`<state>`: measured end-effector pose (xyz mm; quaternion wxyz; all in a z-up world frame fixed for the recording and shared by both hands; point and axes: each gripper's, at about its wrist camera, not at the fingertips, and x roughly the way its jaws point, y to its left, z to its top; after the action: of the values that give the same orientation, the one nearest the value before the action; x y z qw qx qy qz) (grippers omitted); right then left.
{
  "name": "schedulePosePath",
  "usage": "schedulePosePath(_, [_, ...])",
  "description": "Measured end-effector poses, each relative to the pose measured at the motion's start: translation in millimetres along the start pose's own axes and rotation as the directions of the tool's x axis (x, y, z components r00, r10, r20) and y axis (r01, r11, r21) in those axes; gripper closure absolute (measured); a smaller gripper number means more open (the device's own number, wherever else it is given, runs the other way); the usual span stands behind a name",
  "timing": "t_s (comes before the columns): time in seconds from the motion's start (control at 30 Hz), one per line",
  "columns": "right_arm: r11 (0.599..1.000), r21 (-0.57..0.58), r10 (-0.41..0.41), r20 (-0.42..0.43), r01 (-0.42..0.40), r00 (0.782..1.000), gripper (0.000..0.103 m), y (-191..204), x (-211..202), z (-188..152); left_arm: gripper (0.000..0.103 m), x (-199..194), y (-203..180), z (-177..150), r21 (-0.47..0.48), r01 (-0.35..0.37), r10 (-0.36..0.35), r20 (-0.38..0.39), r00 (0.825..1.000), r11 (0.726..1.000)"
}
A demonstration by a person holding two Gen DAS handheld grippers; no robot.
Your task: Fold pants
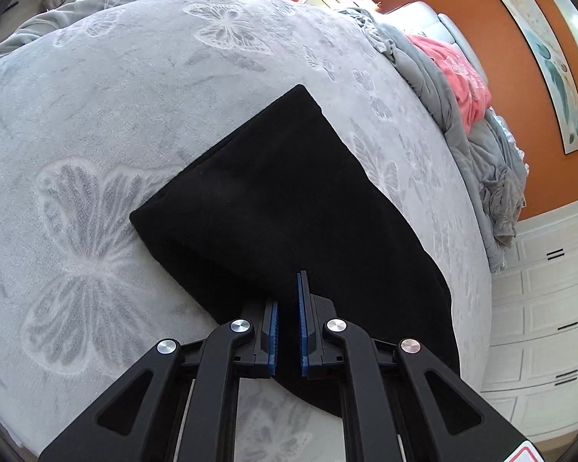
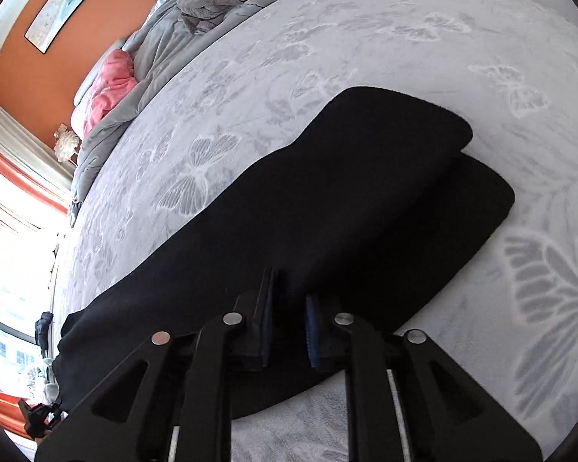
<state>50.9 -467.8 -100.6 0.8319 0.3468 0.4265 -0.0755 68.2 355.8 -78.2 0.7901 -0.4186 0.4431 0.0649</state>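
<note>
Grey butterfly-print blanket (image 1: 96, 123) covers the bed. Black pants (image 1: 273, 200) lie on it, partly folded, one layer offset over the other. Far edge: bunched grey bedding (image 1: 478, 146), pink cloth (image 1: 462, 73), orange wall (image 1: 481, 7), white drawers (image 1: 551, 308). Both tools angle down over the near edge. Left gripper (image 1: 288, 300) clamped on pants fabric. Right gripper (image 2: 291, 300): narrow gap; grip unclear.

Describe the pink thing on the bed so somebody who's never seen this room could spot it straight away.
Find the wide bed cover, pale grey with butterfly outlines, and go to its end by the orange wall. There, crumpled grey bedding is heaped. The pink fabric lies bunched among it, the only bright colour on the bed.
</note>
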Motion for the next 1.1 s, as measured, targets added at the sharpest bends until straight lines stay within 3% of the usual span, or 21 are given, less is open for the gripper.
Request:
schedulePosePath(0.07, [0.998, 0.061, 0.029, 0.010, -0.030, 1.000, 0.081, -6.5, 5.3, 6.0, 0.097, -1.4, -2.7, -4.6, 0.010, -0.026, 0.026, 0.011, 1.000, 1.000])
schedulePosePath(0.1, [0.994, 0.090, 0.052, 0.028, -0.054, 0.998, 0.069, -8.2, 7.6, 8.3, 0.097, -1.0, -4.7, -6.1, 0.012, -0.033, 0.033, 0.016, 0.999, 0.999])
schedulePosePath(0.17, [0.981, 0.149, 0.111, 0.073, -0.120, 0.991, 0.056, -11.6, 15.2, 12.2, 0.097, 0.0, -8.2, -6.1, 0.020, -0.051, 0.050, 0.024, 0.998, 0.998])
schedulePosePath(0.2, [0.979, 0.160, 0.111, 0.091, -0.125, 0.990, 0.062, -11.1, 20.1, 15.4, 0.097, 0.8, -10.5, -6.2, 0.029, -0.060, 0.059, 0.027, 0.998, 0.998])
schedulePosePath(0.23, [0.983, 0.149, 0.098, 0.093, -0.111, 0.991, 0.074, -5.4, 22.9, 20.2, 0.097, 1.9, -11.7, -6.1, 0.035, -0.068, 0.067, 0.031, 0.997, 0.997])
schedulePosePath(0.27, [0.988, 0.129, 0.073, 0.099, -0.085, 0.992, 0.099, 0.3, 20.9, 24.5, 0.097, 3.0, -12.7, -5.7, 0.039, -0.067, 0.066, 0.032, 0.997, 0.997])
schedulePosePath(0.37, [0.984, 0.051, 0.154, 0.208, -0.168, 0.966, 0.100, 24.4, -26.7, 27.9, 0.098, -5.2, -19.9, 0.0, 0.059, -0.035, 0.030, 0.082, 0.996, 0.998])
schedulePosePath(0.4, [0.987, -0.014, 0.159, 0.235, -0.160, 0.959, 0.100, 34.9, -44.9, 23.9, 0.098, -13.8, -23.9, 3.1, 0.076, -0.015, 0.007, 0.110, 0.994, 0.997])
schedulePosePath(0.47, [0.991, -0.114, 0.094, 0.247, -0.067, 0.964, 0.099, 45.1, -60.7, 11.1, 0.098, -31.2, -30.4, 5.0, 0.117, 0.015, -0.032, 0.140, 0.990, 0.993])
schedulePosePath(0.5, [0.989, -0.145, 0.026, 0.218, 0.006, 0.976, 0.099, 42.3, -52.9, 7.5, 0.098, -34.5, -30.0, 4.1, 0.129, 0.009, -0.028, 0.139, 0.990, 0.992])
schedulePosePath(0.57, [0.984, -0.140, -0.095, 0.095, 0.108, 0.991, 0.098, 23.4, -20.5, 2.9, 0.098, -25.5, -21.9, 3.8, 0.145, -0.064, 0.050, 0.101, 0.994, 0.987])
schedulePosePath(0.6, [0.984, -0.123, -0.131, 0.022, 0.133, 0.991, 0.098, 11.8, -4.3, -0.6, 0.097, -12.7, -14.2, 4.4, 0.142, -0.096, 0.090, 0.049, 0.995, 0.985])
schedulePosePath(0.63, [0.988, -0.103, -0.113, -0.007, 0.111, 0.994, 0.098, 4.2, 0.6, -2.6, 0.097, 0.9, -5.1, 4.4, 0.129, -0.111, 0.113, -0.014, 0.993, 0.985])
schedulePosePath(0.7, [0.991, -0.100, -0.084, 0.020, 0.085, 0.996, 0.088, 4.0, -10.5, 0.7, 0.094, 12.6, 6.6, 3.6, 0.106, -0.122, 0.129, -0.066, 0.989, 0.987])
schedulePosePath(0.77, [0.994, -0.089, -0.063, 0.053, 0.068, 0.997, 0.070, 4.4, -19.1, 1.4, 0.085, -0.2, 4.9, 4.2, 0.101, -0.117, 0.122, -0.041, 0.992, 0.988])
schedulePosePath(0.87, [0.997, -0.051, -0.051, 0.042, 0.053, 0.998, 0.066, 3.7, -9.6, 8.7, 0.075, -29.1, -0.9, -0.7, 0.086, -0.141, 0.137, 0.042, 0.990, 0.986])
schedulePosePath(1.03, [0.997, 0.065, 0.036, 0.055, -0.039, 0.998, 0.047, 4.6, -4.9, 18.3, 0.074, -57.2, -30.5, -14.2, 0.151, -0.236, 0.201, 0.214, 0.956, 0.960])
schedulePosePath(1.1, [0.990, 0.102, 0.090, 0.081, -0.098, 0.993, 0.042, 3.3, -8.3, 21.1, 0.068, -58.5, -48.4, -24.2, 0.197, -0.258, 0.205, 0.253, 0.945, 0.946])
